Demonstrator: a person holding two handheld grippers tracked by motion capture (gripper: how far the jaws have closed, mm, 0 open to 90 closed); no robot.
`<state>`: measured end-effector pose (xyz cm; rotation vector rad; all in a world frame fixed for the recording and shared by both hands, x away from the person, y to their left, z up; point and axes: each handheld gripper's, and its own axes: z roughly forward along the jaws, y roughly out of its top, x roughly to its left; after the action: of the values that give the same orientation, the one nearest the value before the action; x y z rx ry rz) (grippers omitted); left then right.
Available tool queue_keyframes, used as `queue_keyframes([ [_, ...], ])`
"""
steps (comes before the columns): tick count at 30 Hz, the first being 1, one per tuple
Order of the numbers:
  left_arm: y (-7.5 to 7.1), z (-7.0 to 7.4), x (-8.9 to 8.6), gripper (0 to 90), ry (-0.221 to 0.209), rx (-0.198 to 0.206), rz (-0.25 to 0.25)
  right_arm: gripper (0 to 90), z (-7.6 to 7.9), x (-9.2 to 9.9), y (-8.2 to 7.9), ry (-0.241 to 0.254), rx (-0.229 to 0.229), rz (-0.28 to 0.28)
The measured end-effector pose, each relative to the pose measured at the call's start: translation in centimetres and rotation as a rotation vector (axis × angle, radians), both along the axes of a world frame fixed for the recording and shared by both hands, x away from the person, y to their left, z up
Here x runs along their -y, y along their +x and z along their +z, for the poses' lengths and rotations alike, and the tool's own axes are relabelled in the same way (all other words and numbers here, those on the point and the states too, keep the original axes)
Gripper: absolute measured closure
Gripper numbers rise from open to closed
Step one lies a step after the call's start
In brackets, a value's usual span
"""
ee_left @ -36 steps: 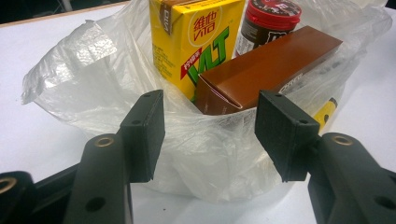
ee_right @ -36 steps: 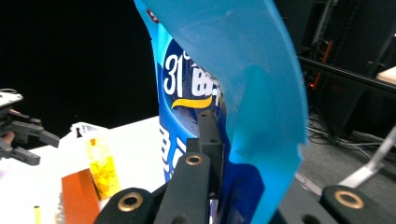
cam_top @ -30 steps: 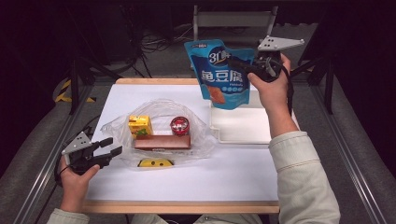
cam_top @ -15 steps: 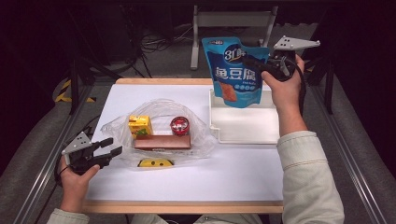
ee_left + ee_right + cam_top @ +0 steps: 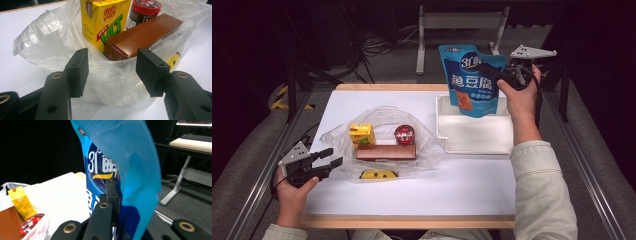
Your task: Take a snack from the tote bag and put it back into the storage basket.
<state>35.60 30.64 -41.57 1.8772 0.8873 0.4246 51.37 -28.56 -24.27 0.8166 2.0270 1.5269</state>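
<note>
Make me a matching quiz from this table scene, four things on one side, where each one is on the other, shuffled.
Things:
1. blue snack pouch
2. yellow drink carton
3. white tray
4. left tool

Places:
A. inside the clear plastic bag
B. on the table's right half
C. clamped in the right tool, above the tray
D. open, at the bag's left edge

Pairs: 1-C, 2-A, 3-B, 4-D

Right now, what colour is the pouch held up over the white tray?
Blue, with white lettering and an orange patch: the pouch shows best in the high view.
</note>
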Motion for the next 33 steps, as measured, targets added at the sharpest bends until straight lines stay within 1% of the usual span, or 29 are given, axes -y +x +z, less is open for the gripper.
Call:
queue_keyframes([
  [4, -0.1, 0.0, 0.0, 44.3, 0.003, -0.003, 0.0, 90.0, -0.7, 0.3, 0.4, -0.003, -0.01, -0.017],
  [9, 0.0, -0.1, 0.0, 44.2, 0.004, -0.007, 0.0, 90.0, -1.8, 0.3, 0.9, -0.005, -0.018, -0.02],
  [13, 0.0, -0.1, 0.1, 44.2, 0.009, -0.005, -0.001, 90.0, -2.7, 0.4, 1.2, 0.01, -0.029, -0.02],
  [20, 0.0, -0.1, 0.1, 44.2, 0.004, -0.008, -0.001, 90.0, -3.9, 0.2, 1.9, -0.015, -0.056, -0.043],
  [22, 0.0, -0.1, 0.1, 44.2, 0.009, -0.007, -0.003, 90.0, -4.3, 0.3, 2.0, -0.009, -0.062, -0.048],
  [28, -0.1, -0.1, 0.1, 44.1, 0.007, -0.01, 0.002, 90.0, -5.4, 0.3, 2.4, 0.018, -0.075, -0.052],
  [33, -0.1, -0.1, 0.0, 44.1, 0.01, -0.008, 0.003, 90.0, -5.9, 0.1, 2.6, 0.028, -0.075, -0.049],
])
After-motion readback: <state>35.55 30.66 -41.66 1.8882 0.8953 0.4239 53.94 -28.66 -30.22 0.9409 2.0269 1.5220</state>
